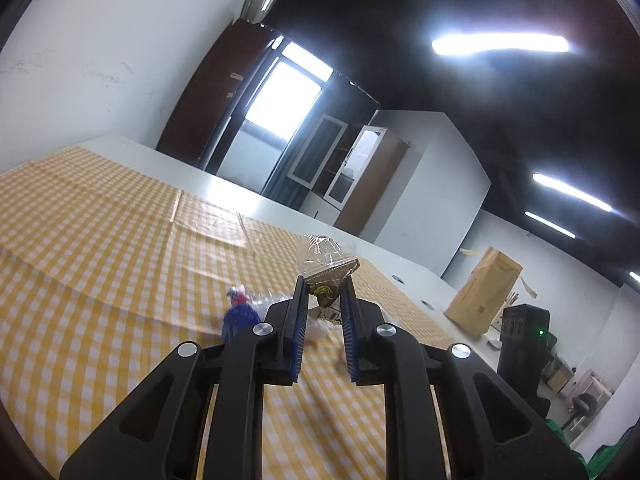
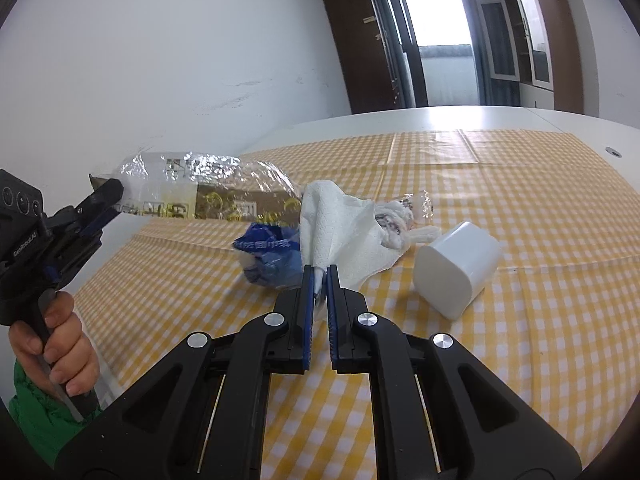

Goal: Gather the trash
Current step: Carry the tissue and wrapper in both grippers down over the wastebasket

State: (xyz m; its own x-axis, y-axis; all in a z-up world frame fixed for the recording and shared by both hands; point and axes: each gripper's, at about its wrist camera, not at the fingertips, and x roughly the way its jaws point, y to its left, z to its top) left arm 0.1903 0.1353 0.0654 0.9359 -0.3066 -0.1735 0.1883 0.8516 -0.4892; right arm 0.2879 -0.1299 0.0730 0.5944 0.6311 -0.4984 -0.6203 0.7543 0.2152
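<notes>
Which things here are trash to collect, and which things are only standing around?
Trash for the job:
- clear plastic wrapper, held by the left gripper
- white paper towel, held by the right gripper
- blue wrapper

Just lying about:
- white container
- brown paper bag
- checked tablecloth

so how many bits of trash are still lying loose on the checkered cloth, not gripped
2: a blue wrapper beside the white paper towel, and a clear crumpled wrapper behind the towel, left of the white tub. The towel may hide more.
</notes>
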